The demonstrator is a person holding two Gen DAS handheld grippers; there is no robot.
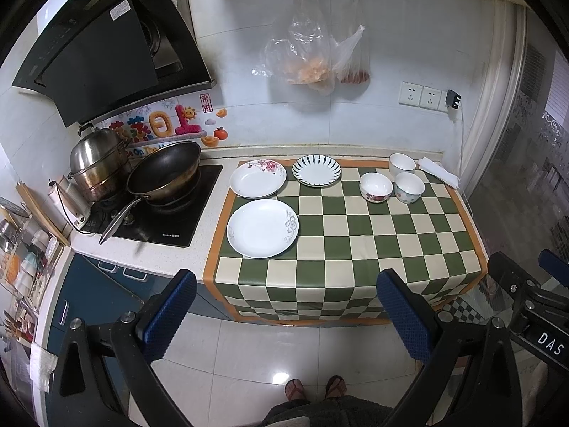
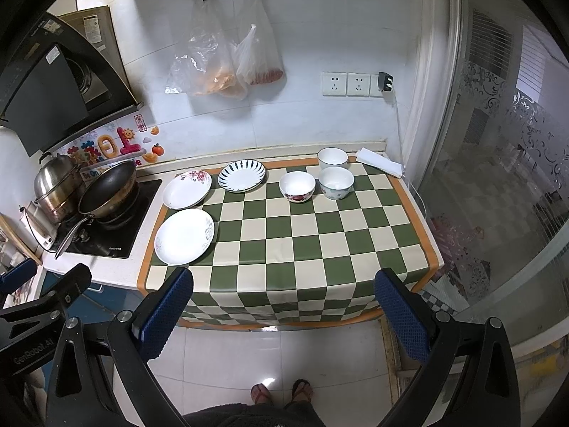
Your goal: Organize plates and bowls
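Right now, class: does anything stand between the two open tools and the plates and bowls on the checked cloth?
Nothing visible does. Both tools, left and right, are open and held back over the floor, short of the counter. Only bare checked cloth lies before the plates and bowls.

We count three plates on the checked cloth (image 1: 355, 227): a plain one (image 1: 262, 228) near left, a red-flowered one (image 1: 258, 179) behind it, and a striped one (image 1: 316, 170) far centre. There are three bowls at the far right: one (image 1: 376, 186) with red flowers, one (image 1: 409, 186) beside it, one (image 1: 402, 164) behind. On the stove at left sit one pan (image 1: 163, 172) and one steel pot (image 1: 97, 163). Two bags (image 1: 313, 53) hang on the wall (both clear plastic), with three sockets (image 1: 423, 96) to their right.
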